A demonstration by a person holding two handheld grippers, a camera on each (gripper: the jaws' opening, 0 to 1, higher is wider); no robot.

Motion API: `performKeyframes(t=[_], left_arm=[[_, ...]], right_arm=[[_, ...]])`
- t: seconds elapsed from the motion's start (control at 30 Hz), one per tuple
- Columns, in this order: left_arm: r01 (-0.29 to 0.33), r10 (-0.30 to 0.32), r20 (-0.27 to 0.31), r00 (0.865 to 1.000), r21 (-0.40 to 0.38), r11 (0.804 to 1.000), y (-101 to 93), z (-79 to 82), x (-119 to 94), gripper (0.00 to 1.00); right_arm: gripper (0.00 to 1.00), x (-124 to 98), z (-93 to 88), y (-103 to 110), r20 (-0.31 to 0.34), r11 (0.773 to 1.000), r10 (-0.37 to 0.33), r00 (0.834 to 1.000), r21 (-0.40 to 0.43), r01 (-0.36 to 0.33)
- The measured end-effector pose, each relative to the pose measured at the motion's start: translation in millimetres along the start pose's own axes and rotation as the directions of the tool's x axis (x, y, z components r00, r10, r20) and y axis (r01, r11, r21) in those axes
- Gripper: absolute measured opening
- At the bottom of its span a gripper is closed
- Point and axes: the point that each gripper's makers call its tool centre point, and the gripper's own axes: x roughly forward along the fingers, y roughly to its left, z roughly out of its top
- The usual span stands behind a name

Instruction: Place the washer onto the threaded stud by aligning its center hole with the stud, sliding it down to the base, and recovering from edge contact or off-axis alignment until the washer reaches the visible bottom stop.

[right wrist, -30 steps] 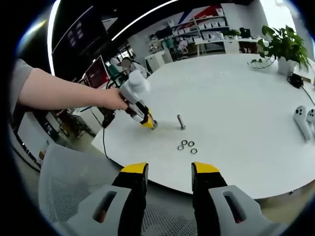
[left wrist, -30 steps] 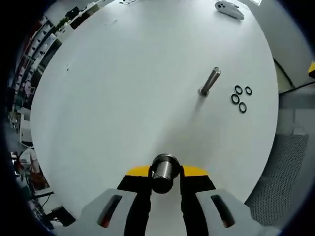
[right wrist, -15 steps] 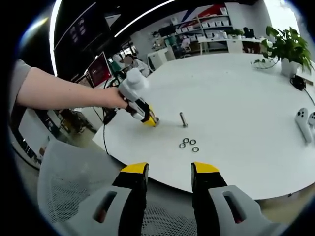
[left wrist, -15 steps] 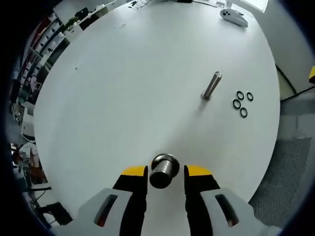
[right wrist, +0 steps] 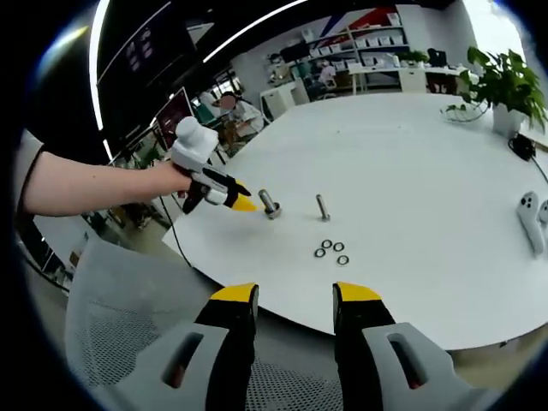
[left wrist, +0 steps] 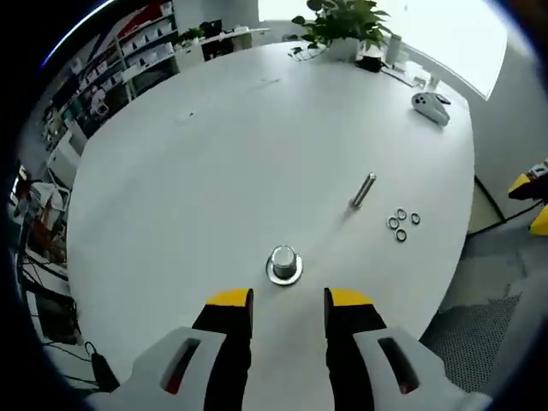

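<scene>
— White worktop is seen across the left gripper view. What is set on it?

— A short metal stud on a round flanged base is stood upright just ahead of the left gripper, whose yellow-tipped jaws are spread with nothing held between them. The stud is not touched by either jaw.

— And beyond it?

— A slimmer threaded stud is stood further out, well apart from the first. Four small washers are laid flat in a loose cluster just beside it, on the side toward the worktop's edge. None is threaded onto either stud. A white controller is seen near the far edge, and a potted plant behind that.

— What is shown in the right gripper view?

— The right gripper is held off the worktop's near edge, above a mesh chair. Its jaws are parted and empty. The same worktop is seen ahead.

— Is the other gripper seen there?

— Yes. The left gripper is seen at the left, gripped by a person's hand on a bare forearm, its yellow tips pointed at the flanged stud and kept just short of it. The slim stud is stood near that one, and the washers are laid on the worktop nearer the camera than it. A controller is seen at the right edge and a plant at the far right.
</scene>
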Motion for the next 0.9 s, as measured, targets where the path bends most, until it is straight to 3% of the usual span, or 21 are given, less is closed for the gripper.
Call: performKeyframes(t=[0.1, 0.23, 0.4, 0.6, 0.9], left_arm=[[0.017, -0.013, 0.086, 0.996, -0.043, 0.999, -5.8, -0.1, -15, 0.32], [0.020, -0.014, 0.106, 0.994, -0.050, 0.999, -9.9, -18.4, -33, 0.32], [0.049, -0.023, 0.179, 0.984, -0.141, 0.989, -13.4, -28.8, -58, 0.32], [0.066, -0.036, 0.191, 0.981, -0.151, 0.986, -22.8, -46.1, -84, 0.33], [0.073, -0.035, 0.243, 0.969, -0.150, 0.986, -24.6, -46.8, -123, 0.35]], right_arm=[[0.37, 0, -0.6, -1, -0.001, 1.000, -0.004, 1.000, 0.008, 0.004], [0.37, 0, -0.2, 1, 0.000, 1.000, 0.001, 1.000, -0.007, -0.001], [0.37, -1, -1.3, -1, -0.002, 1.000, -0.006, 1.000, 0.000, 0.006], [0.38, 0, -3.0, -2, -0.013, 1.000, -0.016, 1.000, -0.006, 0.016], [0.39, -1, -7.0, -7, -0.028, 0.999, -0.038, 0.999, 0.016, 0.038]])
